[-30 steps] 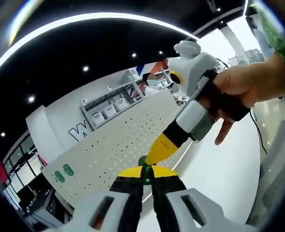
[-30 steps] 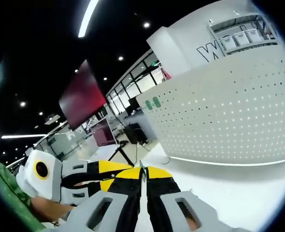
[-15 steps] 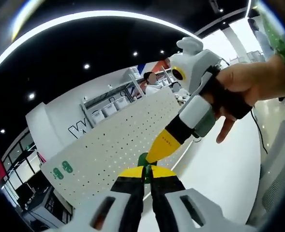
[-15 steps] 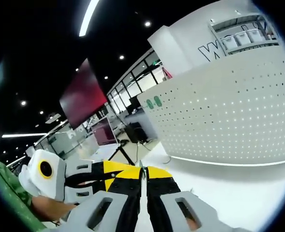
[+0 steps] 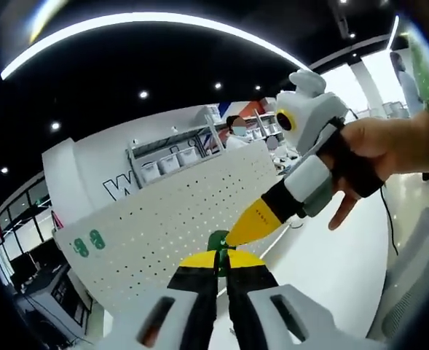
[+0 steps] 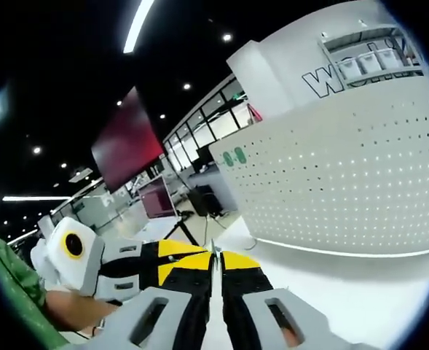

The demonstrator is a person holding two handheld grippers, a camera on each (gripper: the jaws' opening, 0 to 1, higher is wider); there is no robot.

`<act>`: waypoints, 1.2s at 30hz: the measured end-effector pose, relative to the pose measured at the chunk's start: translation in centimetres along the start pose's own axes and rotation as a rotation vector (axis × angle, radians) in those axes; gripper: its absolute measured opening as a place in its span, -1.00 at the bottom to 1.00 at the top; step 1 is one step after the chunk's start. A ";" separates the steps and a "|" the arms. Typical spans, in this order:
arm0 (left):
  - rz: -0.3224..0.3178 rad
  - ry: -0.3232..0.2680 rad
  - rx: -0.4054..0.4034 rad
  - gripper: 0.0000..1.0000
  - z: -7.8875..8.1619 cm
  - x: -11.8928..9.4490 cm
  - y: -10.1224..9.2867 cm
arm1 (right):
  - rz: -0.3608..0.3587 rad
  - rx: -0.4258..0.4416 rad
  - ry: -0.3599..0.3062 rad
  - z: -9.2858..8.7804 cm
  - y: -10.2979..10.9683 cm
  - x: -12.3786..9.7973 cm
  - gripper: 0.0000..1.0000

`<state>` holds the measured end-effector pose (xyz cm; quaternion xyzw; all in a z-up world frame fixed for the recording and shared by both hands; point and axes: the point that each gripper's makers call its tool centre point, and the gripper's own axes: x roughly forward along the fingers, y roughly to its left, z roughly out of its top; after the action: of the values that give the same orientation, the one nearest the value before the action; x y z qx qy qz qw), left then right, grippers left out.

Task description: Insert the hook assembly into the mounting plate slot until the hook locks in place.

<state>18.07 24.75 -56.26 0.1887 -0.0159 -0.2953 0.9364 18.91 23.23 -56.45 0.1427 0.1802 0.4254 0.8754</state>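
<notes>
In the left gripper view, the left gripper (image 5: 221,264) has its yellow-and-black jaws pressed together on a small green hook piece (image 5: 218,241), and the right gripper's (image 5: 237,240) yellow tip touches that same piece, a bare hand (image 5: 389,157) gripping its handle. In the right gripper view, the right gripper's jaws are closed on a thin edge, with the left gripper (image 6: 172,264) just beside. Beyond stands the white perforated mounting plate (image 5: 178,230), well apart from both.
</notes>
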 end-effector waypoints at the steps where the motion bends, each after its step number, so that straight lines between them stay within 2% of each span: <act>1: 0.005 -0.006 -0.024 -0.95 0.0 -0.1 0.2 | -0.010 -0.021 -0.001 0.0 0.0 -0.1 -0.86; 8: 0.034 -0.022 -0.124 -0.95 -0.2 -0.4 1.5 | -0.045 -0.084 -0.018 0.8 -0.6 -0.8 -0.79; 12: 0.055 -0.043 -0.186 -0.95 -0.1 -0.6 2.4 | -0.083 -0.168 -0.015 1.0 -1.2 -1.4 -0.75; 20: 0.095 -0.062 -0.230 -0.95 0.0 -0.8 3.4 | -0.152 -0.294 -0.014 0.9 -1.9 -2.2 -0.64; 24: 0.109 -0.060 -0.249 -0.94 -0.2 -0.9 3.9 | -0.180 -0.343 -0.020 1.0 -2.4 -2.6 -0.47; 30: 0.127 -0.063 -0.262 -0.94 -0.3 -0.8 4.6 | -0.197 -0.360 -0.032 1.2 -2.8 -3.3 -0.21; 36: 0.143 -0.073 -0.276 -0.94 0.1 -0.5 5.3 | -0.194 -0.370 -0.071 1.7 -2.9 -4.2 0.04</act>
<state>20.55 29.03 -54.17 0.0456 -0.0227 -0.2338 0.9709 19.23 17.95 -55.31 -0.0236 0.0808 0.3597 0.9293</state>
